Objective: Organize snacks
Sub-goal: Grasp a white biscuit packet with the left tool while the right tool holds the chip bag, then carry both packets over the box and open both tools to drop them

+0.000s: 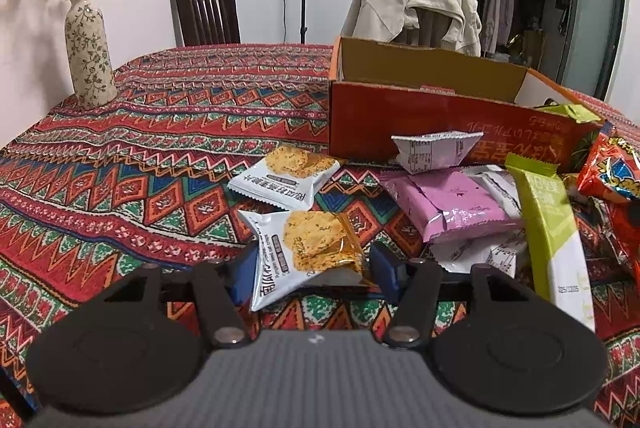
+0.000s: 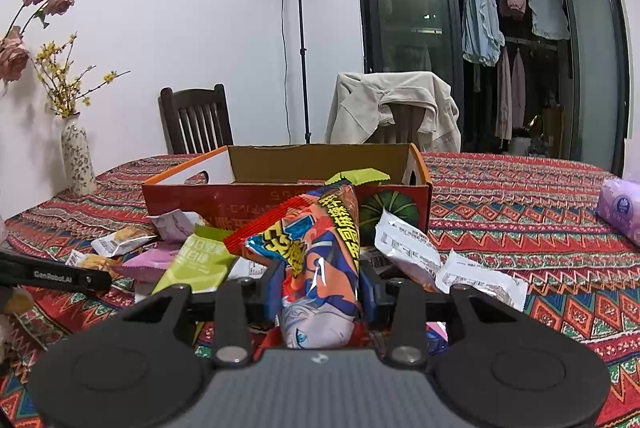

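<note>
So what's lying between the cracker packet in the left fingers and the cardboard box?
In the left wrist view, a second cracker packet lies on the tablecloth between the held packet and the box.

free: tablecloth (image 1: 160, 156) left | blocked: snack pile (image 1: 460, 204), box (image 1: 400, 116) right

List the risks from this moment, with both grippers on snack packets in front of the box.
1. The left gripper has only the near end of the oat chip packet between its pads; the slick wrapper may slip or the chips may crack.
2. The right gripper squeezes the puffy red snack bag, which could pop or slide out.
3. The cardboard box has a tall front wall that a low lift could catch.
</note>
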Available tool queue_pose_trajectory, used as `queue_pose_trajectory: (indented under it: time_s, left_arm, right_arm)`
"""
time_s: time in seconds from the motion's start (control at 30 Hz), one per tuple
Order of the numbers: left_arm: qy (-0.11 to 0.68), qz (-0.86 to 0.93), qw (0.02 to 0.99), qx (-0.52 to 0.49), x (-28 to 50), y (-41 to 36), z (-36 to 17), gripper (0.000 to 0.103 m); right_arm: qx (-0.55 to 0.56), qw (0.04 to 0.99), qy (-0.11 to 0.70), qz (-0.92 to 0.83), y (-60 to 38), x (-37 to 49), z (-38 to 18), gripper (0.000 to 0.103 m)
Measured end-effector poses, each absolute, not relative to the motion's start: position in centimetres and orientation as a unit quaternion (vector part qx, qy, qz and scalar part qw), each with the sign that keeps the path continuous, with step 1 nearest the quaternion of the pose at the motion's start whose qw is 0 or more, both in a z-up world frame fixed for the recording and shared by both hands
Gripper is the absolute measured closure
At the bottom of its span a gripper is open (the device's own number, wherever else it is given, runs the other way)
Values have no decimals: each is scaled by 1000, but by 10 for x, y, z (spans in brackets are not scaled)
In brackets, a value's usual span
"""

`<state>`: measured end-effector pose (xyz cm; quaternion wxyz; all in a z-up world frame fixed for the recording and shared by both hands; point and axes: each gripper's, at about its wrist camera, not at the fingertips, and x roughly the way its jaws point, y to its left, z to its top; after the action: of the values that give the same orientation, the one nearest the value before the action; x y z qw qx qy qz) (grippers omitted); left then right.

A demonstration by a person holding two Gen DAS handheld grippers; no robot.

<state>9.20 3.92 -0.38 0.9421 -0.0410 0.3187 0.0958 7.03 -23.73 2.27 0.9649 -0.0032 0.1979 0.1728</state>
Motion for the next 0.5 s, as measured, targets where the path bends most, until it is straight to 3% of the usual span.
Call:
queue_pose_trajectory:
  time_s: [0.5]
  left_arm:
    - [242, 64, 967, -40, 75, 30, 39, 43]
  right_arm:
    - [3, 969, 170, 177, -235, 64, 46, 65]
